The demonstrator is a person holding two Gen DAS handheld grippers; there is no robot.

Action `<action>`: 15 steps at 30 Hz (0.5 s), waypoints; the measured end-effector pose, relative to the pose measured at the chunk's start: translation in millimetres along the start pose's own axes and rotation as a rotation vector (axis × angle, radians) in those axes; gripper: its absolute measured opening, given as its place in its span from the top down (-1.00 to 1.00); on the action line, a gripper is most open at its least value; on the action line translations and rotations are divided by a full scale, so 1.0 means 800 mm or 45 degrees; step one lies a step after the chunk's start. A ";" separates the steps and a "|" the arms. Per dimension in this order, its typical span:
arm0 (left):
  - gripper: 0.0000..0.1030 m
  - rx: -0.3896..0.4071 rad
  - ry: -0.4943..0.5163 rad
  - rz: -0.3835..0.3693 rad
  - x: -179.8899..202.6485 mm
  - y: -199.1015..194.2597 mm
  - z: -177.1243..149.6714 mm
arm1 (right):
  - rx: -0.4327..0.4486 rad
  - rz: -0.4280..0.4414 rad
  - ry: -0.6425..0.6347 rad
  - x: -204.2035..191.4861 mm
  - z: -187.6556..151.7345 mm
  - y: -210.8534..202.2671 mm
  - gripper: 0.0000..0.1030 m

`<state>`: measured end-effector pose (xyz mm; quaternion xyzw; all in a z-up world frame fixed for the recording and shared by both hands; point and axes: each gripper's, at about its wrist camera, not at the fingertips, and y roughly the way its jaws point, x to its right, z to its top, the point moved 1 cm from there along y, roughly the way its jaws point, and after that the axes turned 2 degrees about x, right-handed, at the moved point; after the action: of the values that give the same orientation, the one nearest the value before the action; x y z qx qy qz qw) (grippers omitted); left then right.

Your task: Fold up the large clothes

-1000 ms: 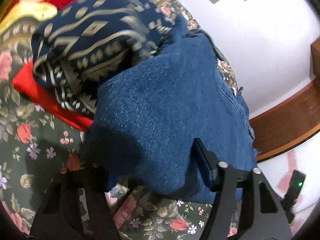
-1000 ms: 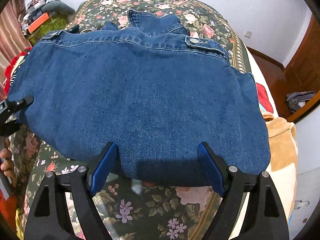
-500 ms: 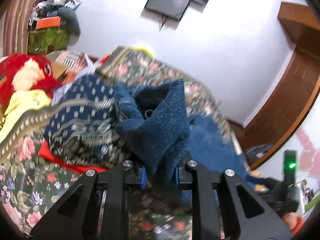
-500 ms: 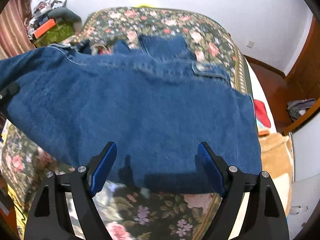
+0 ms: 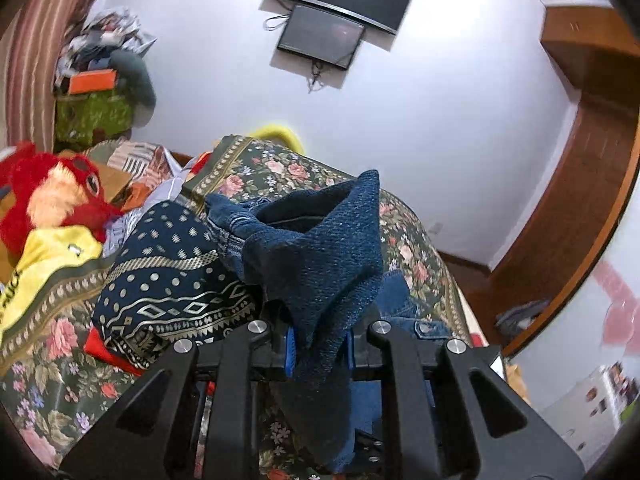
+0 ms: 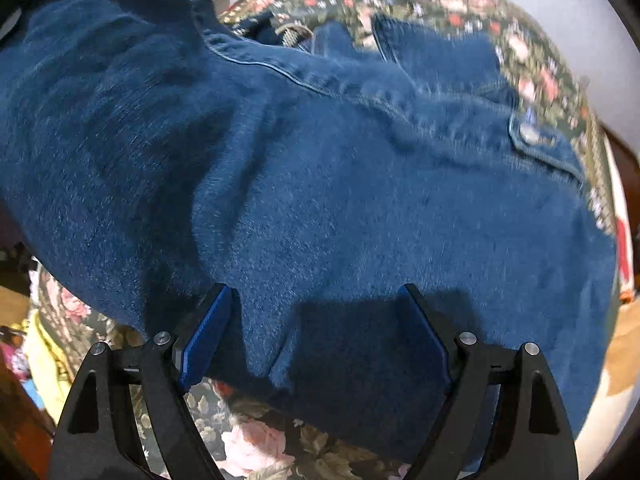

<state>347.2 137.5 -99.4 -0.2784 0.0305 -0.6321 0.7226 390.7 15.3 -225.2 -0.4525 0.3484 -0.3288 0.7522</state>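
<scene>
A blue denim jacket (image 6: 320, 200) lies spread over a bed covered in a dark floral bedspread (image 5: 48, 344). The left tool (image 5: 318, 344) is clenched on a bunched corner of the denim, raised above the bed. The right tool (image 6: 316, 332) is spread wide, its blue pads straddling the jacket's near hem without pinching it.

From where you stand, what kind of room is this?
Most likely a bedroom in a home. A bed with a floral cover fills the middle, a denim jacket is spread over it, and a stuffed toy sits beside a pile of clothes under a wall-mounted screen.
</scene>
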 end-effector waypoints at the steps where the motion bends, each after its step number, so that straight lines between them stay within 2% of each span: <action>1: 0.67 -0.001 0.015 -0.005 0.005 -0.001 -0.001 | 0.002 0.006 0.017 0.007 -0.001 -0.004 -0.59; 4: 0.67 -0.009 0.069 -0.047 0.036 0.005 0.003 | 0.052 0.010 0.093 0.037 -0.012 -0.034 -0.59; 6: 0.67 -0.022 0.128 -0.097 0.073 0.013 0.005 | 0.109 -0.002 0.143 0.060 -0.023 -0.059 -0.59; 10: 0.67 -0.054 0.229 -0.223 0.145 0.033 -0.010 | 0.228 -0.092 0.253 0.111 -0.058 -0.118 -0.59; 14: 0.67 -0.233 0.309 -0.364 0.223 0.069 -0.058 | 0.253 -0.218 0.383 0.159 -0.099 -0.153 -0.59; 15: 0.67 -0.305 0.330 -0.408 0.241 0.080 -0.076 | 0.248 -0.250 0.411 0.164 -0.110 -0.161 -0.59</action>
<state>418.4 -61.1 -119.7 -0.2797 0.1531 -0.7611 0.5648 366.8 -179.1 -168.5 -0.3509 0.3852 -0.5008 0.6911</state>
